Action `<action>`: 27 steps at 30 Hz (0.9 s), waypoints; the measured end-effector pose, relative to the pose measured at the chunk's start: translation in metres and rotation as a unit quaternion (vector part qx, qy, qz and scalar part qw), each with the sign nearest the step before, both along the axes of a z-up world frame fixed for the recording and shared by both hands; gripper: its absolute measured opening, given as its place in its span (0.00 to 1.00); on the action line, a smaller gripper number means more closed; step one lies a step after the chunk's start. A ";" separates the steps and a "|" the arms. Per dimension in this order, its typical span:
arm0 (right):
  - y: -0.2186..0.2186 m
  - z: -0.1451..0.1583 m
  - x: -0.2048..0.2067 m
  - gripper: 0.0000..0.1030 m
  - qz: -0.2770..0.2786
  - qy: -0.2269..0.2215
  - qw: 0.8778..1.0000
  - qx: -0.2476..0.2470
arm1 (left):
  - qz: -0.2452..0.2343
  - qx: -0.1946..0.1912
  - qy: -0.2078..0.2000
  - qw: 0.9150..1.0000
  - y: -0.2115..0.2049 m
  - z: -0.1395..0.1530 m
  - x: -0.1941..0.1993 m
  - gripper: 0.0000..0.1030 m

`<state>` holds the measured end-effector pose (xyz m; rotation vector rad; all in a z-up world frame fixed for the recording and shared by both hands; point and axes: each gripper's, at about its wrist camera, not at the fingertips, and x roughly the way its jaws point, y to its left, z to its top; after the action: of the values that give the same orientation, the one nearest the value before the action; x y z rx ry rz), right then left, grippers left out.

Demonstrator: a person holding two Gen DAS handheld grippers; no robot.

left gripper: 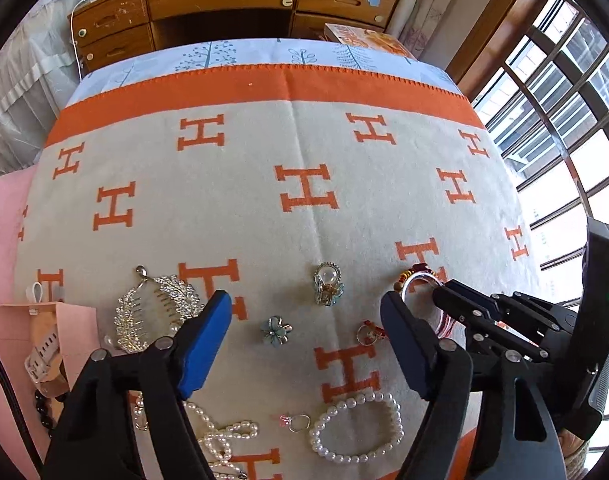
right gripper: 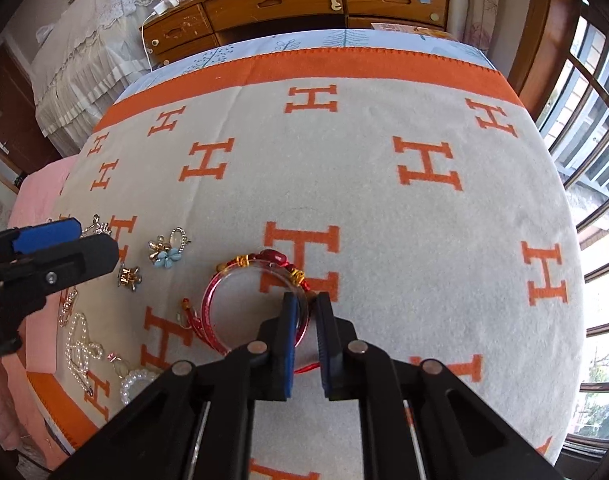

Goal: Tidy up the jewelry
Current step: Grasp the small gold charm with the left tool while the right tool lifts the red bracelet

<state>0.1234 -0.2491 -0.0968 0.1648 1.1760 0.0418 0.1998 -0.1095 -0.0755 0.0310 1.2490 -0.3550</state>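
The right gripper (right gripper: pixel 306 312) is clenched on the near rim of a clear bangle (right gripper: pixel 256 300) wound with red cord, lying flat on the blanket (right gripper: pixel 364 184) at lower centre of the right wrist view. It looks light, rigid and slick; the rim is the sensible hold. As a ring it has no long axis. The left gripper (left gripper: pixel 304 336) hangs released over a blue flower brooch (left gripper: pixel 276 330).

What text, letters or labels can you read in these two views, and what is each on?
"H": large orange letters repeated all over the cream blanket.
Orange box at the far edge of the bed: it has print, too blurred to read.
Small packets on the wooden desk: too small to read.
Nothing readable on the jewelry or on either gripper.
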 end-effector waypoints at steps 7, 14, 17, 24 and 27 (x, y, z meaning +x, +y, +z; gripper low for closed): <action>-0.019 0.000 -0.019 0.09 -0.016 -0.004 0.999 0.034 | 0.005 0.008 0.031 0.999 -0.015 -0.024 0.011 0.54; -0.022 0.000 -0.024 0.09 -0.014 -0.011 0.999 0.044 | 0.013 0.016 0.049 0.999 -0.023 -0.043 0.016 0.37; -0.023 -0.001 -0.024 0.09 -0.014 -0.013 0.999 0.048 | 0.011 0.026 0.039 0.999 -0.026 -0.044 0.017 0.29; -0.025 -0.001 -0.024 0.09 -0.015 -0.014 0.998 0.057 | 0.011 0.026 0.035 0.999 -0.026 -0.043 0.013 0.18; -0.027 0.000 -0.026 0.09 -0.020 -0.012 0.997 0.069 | 0.010 0.022 0.030 0.999 -0.022 -0.035 0.005 0.18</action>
<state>0.0972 -0.2765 -0.0971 0.3084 1.1451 0.0903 0.2052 -0.1319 -0.1101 0.0463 1.3153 -0.3131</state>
